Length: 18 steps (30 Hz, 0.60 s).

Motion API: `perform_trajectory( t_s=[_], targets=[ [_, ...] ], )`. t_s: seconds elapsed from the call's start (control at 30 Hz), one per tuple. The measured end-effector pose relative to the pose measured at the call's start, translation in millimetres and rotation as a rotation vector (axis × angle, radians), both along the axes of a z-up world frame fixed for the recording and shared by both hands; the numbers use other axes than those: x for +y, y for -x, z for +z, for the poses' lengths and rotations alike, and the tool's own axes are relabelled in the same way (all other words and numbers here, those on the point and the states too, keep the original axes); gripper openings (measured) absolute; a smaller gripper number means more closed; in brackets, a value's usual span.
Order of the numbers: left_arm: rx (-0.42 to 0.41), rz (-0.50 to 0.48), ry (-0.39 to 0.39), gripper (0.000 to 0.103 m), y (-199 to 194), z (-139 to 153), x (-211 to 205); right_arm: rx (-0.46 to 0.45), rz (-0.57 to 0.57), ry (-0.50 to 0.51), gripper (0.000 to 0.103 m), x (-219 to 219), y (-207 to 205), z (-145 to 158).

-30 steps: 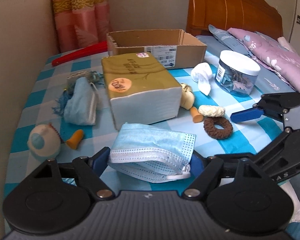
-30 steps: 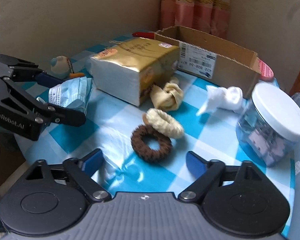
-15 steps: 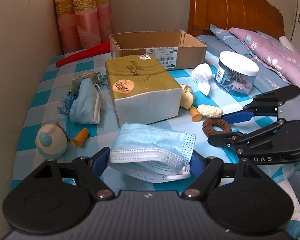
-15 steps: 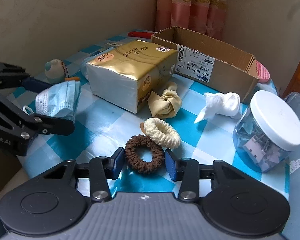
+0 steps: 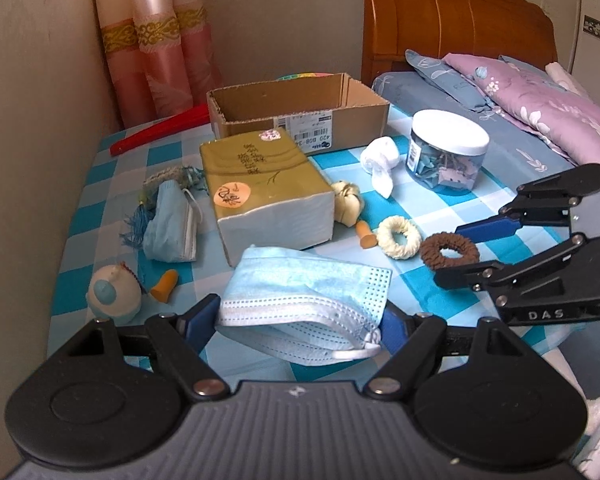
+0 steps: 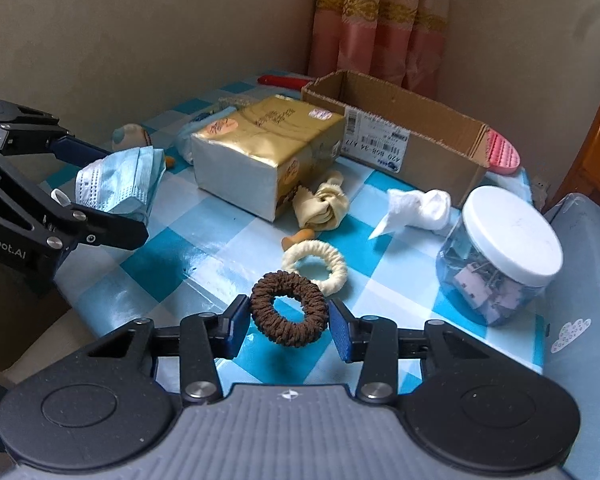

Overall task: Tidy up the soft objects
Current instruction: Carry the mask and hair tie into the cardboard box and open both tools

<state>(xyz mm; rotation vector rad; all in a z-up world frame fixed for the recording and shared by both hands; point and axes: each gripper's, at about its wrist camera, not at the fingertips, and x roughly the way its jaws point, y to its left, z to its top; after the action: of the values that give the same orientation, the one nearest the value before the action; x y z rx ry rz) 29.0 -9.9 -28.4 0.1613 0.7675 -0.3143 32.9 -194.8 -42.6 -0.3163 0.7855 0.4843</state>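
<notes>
Gripping one soft item apiece, both hand-held tools are now loaded. The right gripper (image 6: 286, 325) has closed within the last second: its blue pads, which stood wide apart with the brown knitted hair scrunchie (image 6: 287, 309) lying loose on the cloth a second ago, are now clamped on the ring's two sides. The scrunchie looks lifted just clear of the blue-and-white checked tablecloth (image 6: 204, 252), at the near edge of the tabletop, with the cream knitted hair scrunchie (image 6: 317, 265) left lying just behind it. The left gripper (image 5: 300, 322) is clamped on the folded pale-blue disposable face mask (image 5: 306, 300), as it was a second ago, and holds it above the near edge of the tabletop in front of the gold-wrapped block of tissue paper (image 5: 266, 190).

The pick-up step appears done for both items. The open brown cardboard box (image 5: 298, 120) at the far edge looks the likely place for them, though that is only a guess; its inside appears empty from here. Left on the tabletop are a second crumpled blue mask (image 5: 172, 226), a knotted beige cloth (image 5: 347, 202), a white rolled cloth (image 5: 381, 162) and two orange foam earplugs (image 5: 165, 285). The lidded clear plastic jar of clips (image 5: 448, 152) near the right edge is hard and probably stays.
</notes>
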Motion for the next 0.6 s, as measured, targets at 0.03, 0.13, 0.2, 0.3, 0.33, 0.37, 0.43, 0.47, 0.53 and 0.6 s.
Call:
perform_trajectory(
  t_s=[0.03,0.13,0.2,0.3,0.33,0.37,0.43,0.47,0.53,0.6],
  targets=[
    [-0.001,-0.001,0.000,0.080,0.6,1.9,-0.3,-0.005,-0.002,-0.002,0.048,-1.7,0.8,3.1],
    [0.001,-0.008,0.006,0.080,-0.5,8.1,-2.3,-0.021,-0.009,-0.001,0.048,-6.0,0.7,11.3],
    [-0.001,-0.011,0.014,0.080,-3.4,12.8,-3.3,-0.031,-0.014,-0.003,0.048,-9.2,-2.3,16.8],
    [-0.010,-0.020,0.030,0.080,-11.8,23.3,-6.2,-0.044,-0.021,-0.016,0.048,-15.1,-7.7,25.4],
    [-0.022,-0.023,0.028,0.080,-16.0,27.9,-8.1,-0.051,-0.024,-0.017,0.048,-16.9,-9.6,28.7],
    [-0.032,-0.025,0.025,0.080,-19.8,31.6,-9.9,-0.058,-0.026,-0.017,0.048,-18.6,-11.9,31.4],
    [-0.049,-0.032,0.021,0.080,-31.1,39.0,-14.3,-0.071,-0.033,-0.021,0.048,-22.2,-17.5,36.7],
    [-0.054,-0.032,0.015,0.080,-38.5,42.8,-17.3,-0.075,-0.035,-0.026,0.048,-23.6,-21.0,39.4],
    [-0.076,-0.039,0.011,0.080,-53.1,49.7,-22.8,-0.088,-0.042,-0.033,0.048,-28.0,-26.9,44.2],
    [-0.091,-0.035,0.004,0.080,-71.1,56.4,-28.3,-0.099,-0.047,-0.038,0.048,-32.4,-32.7,48.3]
  ],
)
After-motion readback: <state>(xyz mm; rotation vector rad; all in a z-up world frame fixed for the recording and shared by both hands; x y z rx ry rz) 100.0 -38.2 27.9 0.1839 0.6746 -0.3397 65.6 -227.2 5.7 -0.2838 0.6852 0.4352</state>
